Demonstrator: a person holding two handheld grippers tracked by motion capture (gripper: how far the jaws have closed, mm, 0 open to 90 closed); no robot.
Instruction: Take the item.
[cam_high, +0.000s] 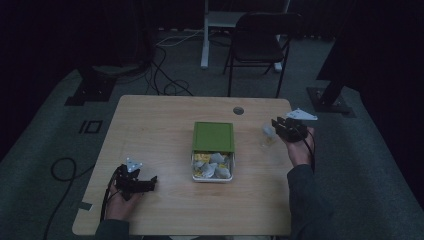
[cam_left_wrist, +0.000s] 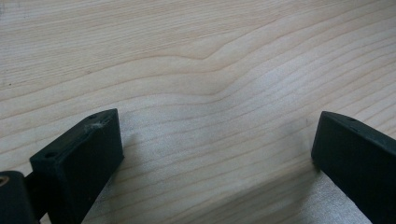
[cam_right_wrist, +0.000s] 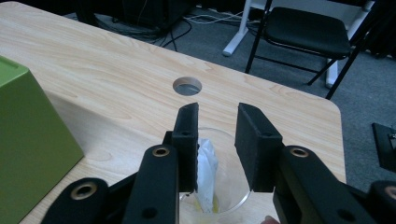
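While a white tea bag (cam_right_wrist: 207, 173) stood inside a clear plastic cup (cam_right_wrist: 229, 186) near the right edge of the counter (cam_high: 160, 125), the right gripper (cam_right_wrist: 217, 140) hung just above that cup with its fingers (cam_right_wrist: 256, 140) partly spread. One finger lay beside the bag's top; I could not tell whether it touched it, and the other stood clear of it, so nothing was pinched. In the high view the cup (cam_high: 269, 136) sat just left of the right gripper (cam_high: 281, 126), well apart from the green box (cam_high: 214, 136) at the middle of the counter.

That box's tray (cam_high: 212, 175) was slid out toward the person, with more white and yellow tea bags (cam_high: 211, 164) lying in it. At the near left corner, the left gripper (cam_high: 145, 182) rested low over bare wood, its fingers (cam_left_wrist: 84, 158) spread wide with nothing between them.

Pale wood with a wavy grain made up the counter, its corners were rounded, and a round cable hole (cam_high: 238, 110) lay near the far edge. Grey carpet (cam_high: 380, 165) covered the floor around it. Beyond stood a black folding chair (cam_high: 260, 42) and a white desk leg (cam_high: 204, 35), with black cables (cam_high: 167, 75) looped on the floor. Dark curtains closed the dim room behind.
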